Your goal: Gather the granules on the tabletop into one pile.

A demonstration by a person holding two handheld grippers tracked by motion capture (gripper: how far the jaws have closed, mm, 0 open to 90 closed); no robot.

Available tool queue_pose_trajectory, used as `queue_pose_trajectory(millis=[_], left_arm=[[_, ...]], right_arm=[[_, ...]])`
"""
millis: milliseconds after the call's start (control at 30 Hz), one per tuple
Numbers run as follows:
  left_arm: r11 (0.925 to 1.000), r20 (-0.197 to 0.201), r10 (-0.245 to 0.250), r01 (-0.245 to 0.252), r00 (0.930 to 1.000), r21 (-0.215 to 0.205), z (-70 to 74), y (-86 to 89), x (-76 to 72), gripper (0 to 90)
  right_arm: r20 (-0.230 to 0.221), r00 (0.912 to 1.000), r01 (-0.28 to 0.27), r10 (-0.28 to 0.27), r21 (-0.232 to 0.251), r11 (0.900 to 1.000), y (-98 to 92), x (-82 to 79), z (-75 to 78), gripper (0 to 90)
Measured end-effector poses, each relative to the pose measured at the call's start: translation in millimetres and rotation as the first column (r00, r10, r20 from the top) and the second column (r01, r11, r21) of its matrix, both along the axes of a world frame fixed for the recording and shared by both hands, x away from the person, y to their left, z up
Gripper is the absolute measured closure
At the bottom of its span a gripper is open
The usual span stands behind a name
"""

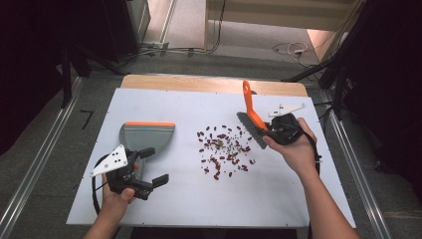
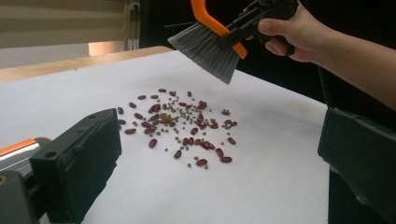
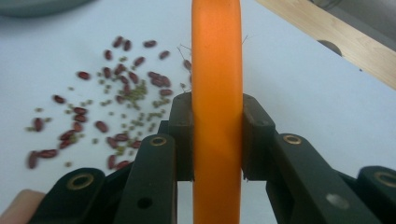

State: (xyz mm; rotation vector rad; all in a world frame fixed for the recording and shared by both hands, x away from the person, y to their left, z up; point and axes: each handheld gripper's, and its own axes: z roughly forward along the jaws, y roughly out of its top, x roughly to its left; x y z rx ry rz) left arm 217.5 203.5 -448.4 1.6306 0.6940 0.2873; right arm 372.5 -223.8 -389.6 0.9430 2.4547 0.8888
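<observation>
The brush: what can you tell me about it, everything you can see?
The brush is a small hand brush with a bright orange handle that looks like plastic, looped at its far end, and a block of grey bristles. The right gripper holds it, jaws shut on the handle, one pad on each side. It hangs in the air, bristles pointing down toward the white table, beside and above the scattered beans. Nothing else touches it.

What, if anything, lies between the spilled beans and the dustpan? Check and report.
Nothing visible does. Bare white table separates the beans from the dustpan, which lies flat to their left. The brush, clamped in the right gripper, hangs on the beans' far right side, opposite the dustpan. The left gripper sits near the dustpan, open.
</observation>
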Motion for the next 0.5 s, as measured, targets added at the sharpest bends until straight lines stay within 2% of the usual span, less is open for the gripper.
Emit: queue_pose_trajectory(millis=[100,167,200,267,367,467,500], left_arm=[[0.9999,-0.001,0.014,-0.014,0.9999,-0.008,-1.1,4.4,-0.6,0.3],[0.9998,-0.004,0.015,-0.015,0.9999,-0.014,-2.1,6.8,-0.5,0.4],[0.9998,-0.004,0.016,-0.016,0.9999,-0.014,-2.3,7.8,-0.6,0.7],[0.9996,-0.006,0.016,-0.016,0.9998,-0.022,-2.3,9.1,-1.0,0.7],[0.9996,-0.006,0.014,-0.015,0.9999,-0.023,-2.8,9.2,-1.1,0.8],[0.9997,-0.011,0.009,-0.009,0.9999,-0.021,-3.5,9.2,-0.7,0.9],[0.9997,-0.011,0.008,-0.008,0.9999,-0.022,-3.6,9.2,-0.8,1.2]], right_arm=[[-0.007,0.9997,0.025,-0.025,-0.064,0.998,4.6,12.7,-7.8,68.9],[-0.002,0.9991,0.041,-0.041,-0.135,0.99,9.7,19.0,-13.3,69.0],[0.011,0.9991,0.043,-0.042,-0.161,0.986,11.9,22.6,-16.0,68.9],[0.007,0.9984,0.057,-0.057,-0.195,0.979,17.0,27.4,-20.3,69.0],[0.023,0.9969,0.079,-0.076,-0.258,0.963,25.4,34.2,-26.2,69.0],[0.033,0.9971,0.075,-0.068,-0.316,0.946,34.3,39.8,-31.7,68.9],[0.038,0.9974,0.071,-0.062,-0.342,0.937,37.2,41.7,-33.5,68.9]])
